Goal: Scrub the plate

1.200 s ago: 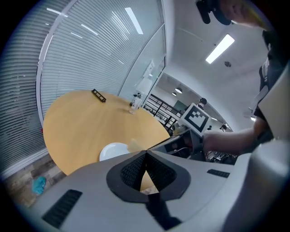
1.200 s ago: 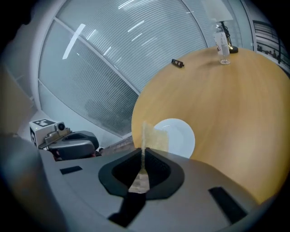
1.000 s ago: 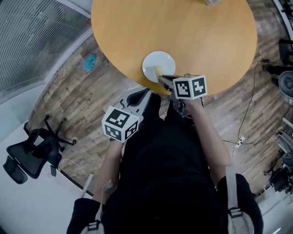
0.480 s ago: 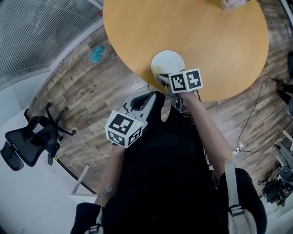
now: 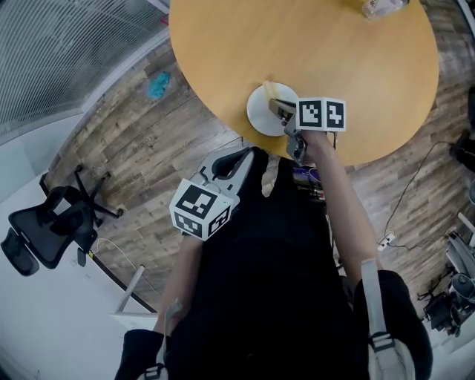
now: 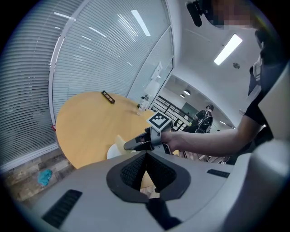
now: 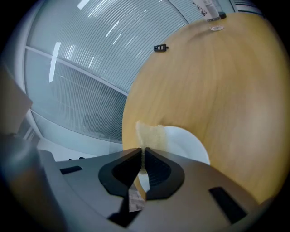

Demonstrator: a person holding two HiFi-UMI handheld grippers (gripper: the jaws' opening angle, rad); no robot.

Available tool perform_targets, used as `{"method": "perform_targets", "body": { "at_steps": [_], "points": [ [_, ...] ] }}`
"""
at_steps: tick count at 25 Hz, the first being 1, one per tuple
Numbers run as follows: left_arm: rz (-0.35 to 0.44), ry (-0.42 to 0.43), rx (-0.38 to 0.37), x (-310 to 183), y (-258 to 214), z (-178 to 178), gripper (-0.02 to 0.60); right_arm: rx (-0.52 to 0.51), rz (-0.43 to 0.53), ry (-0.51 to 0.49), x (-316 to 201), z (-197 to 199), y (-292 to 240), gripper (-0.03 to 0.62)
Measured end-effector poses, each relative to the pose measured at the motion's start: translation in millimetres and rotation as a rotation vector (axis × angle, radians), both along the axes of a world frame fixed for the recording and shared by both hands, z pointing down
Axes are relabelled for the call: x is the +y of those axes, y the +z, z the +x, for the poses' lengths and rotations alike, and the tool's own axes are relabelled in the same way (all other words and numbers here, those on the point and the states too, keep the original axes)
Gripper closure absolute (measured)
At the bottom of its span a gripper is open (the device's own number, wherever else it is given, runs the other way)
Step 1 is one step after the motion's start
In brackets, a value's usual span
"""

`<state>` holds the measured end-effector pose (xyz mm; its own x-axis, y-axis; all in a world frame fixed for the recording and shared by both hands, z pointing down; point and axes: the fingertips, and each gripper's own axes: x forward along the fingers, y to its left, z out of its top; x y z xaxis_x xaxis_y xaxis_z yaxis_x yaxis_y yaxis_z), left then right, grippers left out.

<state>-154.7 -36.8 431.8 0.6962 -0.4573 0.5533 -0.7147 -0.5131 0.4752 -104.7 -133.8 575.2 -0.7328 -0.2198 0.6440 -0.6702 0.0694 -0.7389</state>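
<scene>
A white plate (image 5: 261, 116) lies near the front edge of the round wooden table (image 5: 334, 52). My right gripper (image 5: 280, 105) reaches over the plate from the right and is shut on a pale yellow sponge (image 5: 269, 88), which hangs over the plate's far rim. In the right gripper view the sponge (image 7: 150, 134) sticks up from the closed pads in front of the plate (image 7: 188, 141). My left gripper (image 5: 239, 156) hovers off the table near its edge, short of the plate, shut with nothing in it. In the left gripper view it points toward the plate (image 6: 113, 152) and the sponge (image 6: 120, 142).
A clear bottle (image 5: 383, 7) stands at the table's far edge and a small black object (image 7: 160, 47) lies further back. On the wood floor are a blue cloth (image 5: 157, 85), a black office chair (image 5: 44, 239) at the left, and cables (image 5: 404, 193) at the right.
My right gripper has carried the sponge from the plate's near side across to its far rim, away from the person. The left gripper has stayed near the table edge.
</scene>
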Motion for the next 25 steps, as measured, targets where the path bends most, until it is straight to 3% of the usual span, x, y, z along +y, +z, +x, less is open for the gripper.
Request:
{"method": "perform_targets", "body": {
  "at_steps": [6, 12, 20, 25],
  "points": [
    [0.001, 0.006, 0.001, -1.9, 1.0, -1.5, 0.569, 0.021, 0.021, 0.078, -7.6, 33.1, -5.8, 0.563],
    [0.006, 0.012, 0.000, -1.7, 0.1, -1.5, 0.569, 0.022, 0.025, 0.055, -6.7, 18.6, -1.1, 0.563],
    [-0.001, 0.008, -0.012, 6.2, 4.9, -11.1, 0.569, 0.041, 0.027, -0.110, 27.0, -36.5, 6.2, 0.563],
    [-0.002, 0.021, -0.004, 4.8, 6.7, -8.0, 0.569, 0.060, 0.006, -0.245, 67.0, -44.9, 7.3, 0.563]
  ]
}}
